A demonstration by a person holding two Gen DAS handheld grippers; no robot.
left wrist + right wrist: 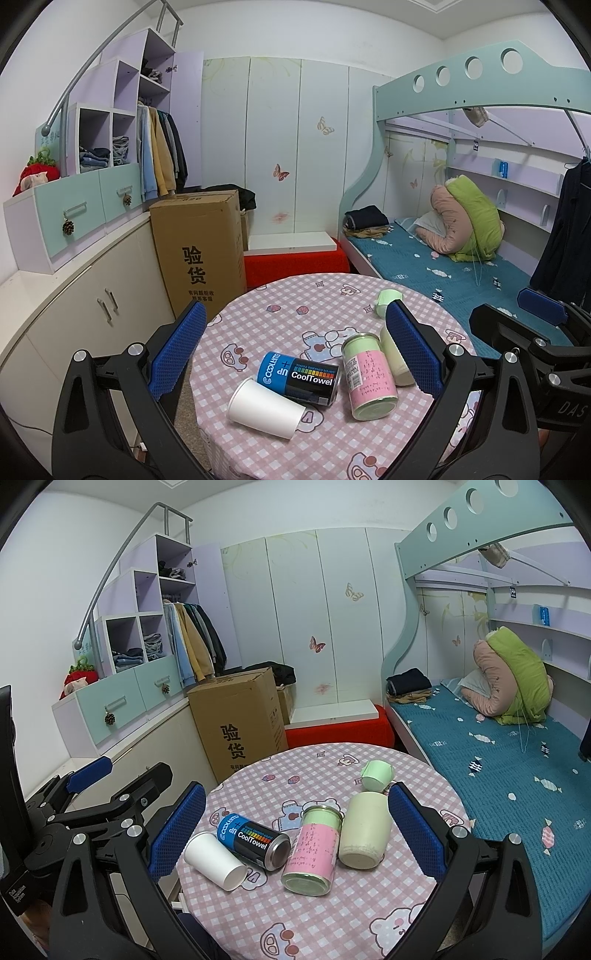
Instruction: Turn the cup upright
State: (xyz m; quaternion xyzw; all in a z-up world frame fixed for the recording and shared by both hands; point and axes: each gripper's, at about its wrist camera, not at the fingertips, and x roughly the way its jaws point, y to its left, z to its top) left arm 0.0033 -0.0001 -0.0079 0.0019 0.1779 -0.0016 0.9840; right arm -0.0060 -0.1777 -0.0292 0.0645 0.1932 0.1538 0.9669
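White paper cup [264, 408] on its side on the checked worktop [332, 454], task not yet begun.
Cup lies near the worktop's front left edge, touching the blue CoolTowel can [299, 376]; its wider open mouth faces the front right, its closed narrower base points away to the left, and it looks plain, undented and empty. Left gripper [295, 354] and right gripper [295, 834] both hover short of it, fingers spread wide, holding nothing. Grasping, turning and setting the cup upright all remain, by my judgement.
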